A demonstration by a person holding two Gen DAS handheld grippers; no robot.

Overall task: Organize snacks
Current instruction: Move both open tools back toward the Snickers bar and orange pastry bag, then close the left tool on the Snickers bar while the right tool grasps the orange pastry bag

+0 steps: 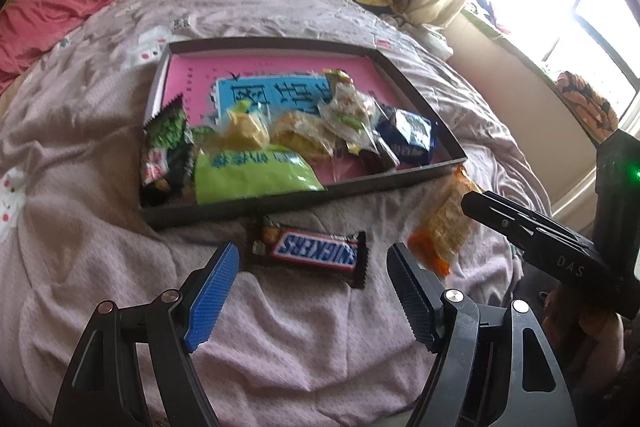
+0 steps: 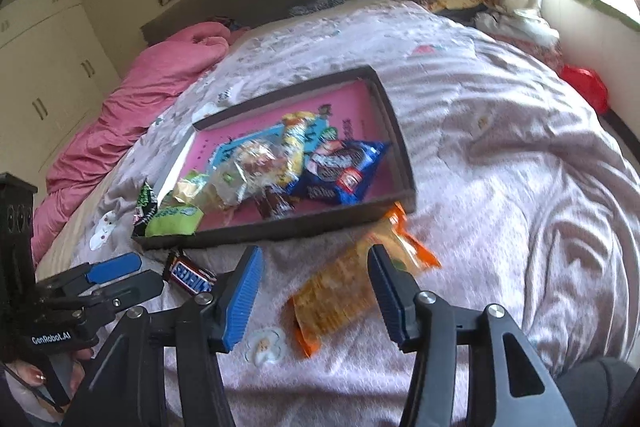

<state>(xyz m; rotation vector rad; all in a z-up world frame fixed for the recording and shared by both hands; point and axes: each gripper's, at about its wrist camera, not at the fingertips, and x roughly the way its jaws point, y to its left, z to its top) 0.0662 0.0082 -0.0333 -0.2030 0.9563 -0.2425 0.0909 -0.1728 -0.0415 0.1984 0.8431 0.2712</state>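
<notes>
The left gripper [image 1: 312, 291] hangs over the bedspread [image 1: 100, 235] with its jaws wide apart and nothing between them. Just ahead of the fingertips lies a Snickers [image 1: 316, 253], flat on the cloth, label upside down. Beyond it sits a tray [image 1: 280, 205] holding a green bag [image 1: 248, 175], a blue packet [image 1: 408, 135] and several clear-wrapped snacks. Ahead to the right, an orange packet [image 1: 440, 223] lies beside the tray, with the right gripper [image 1: 520, 223] reaching over it.
</notes>
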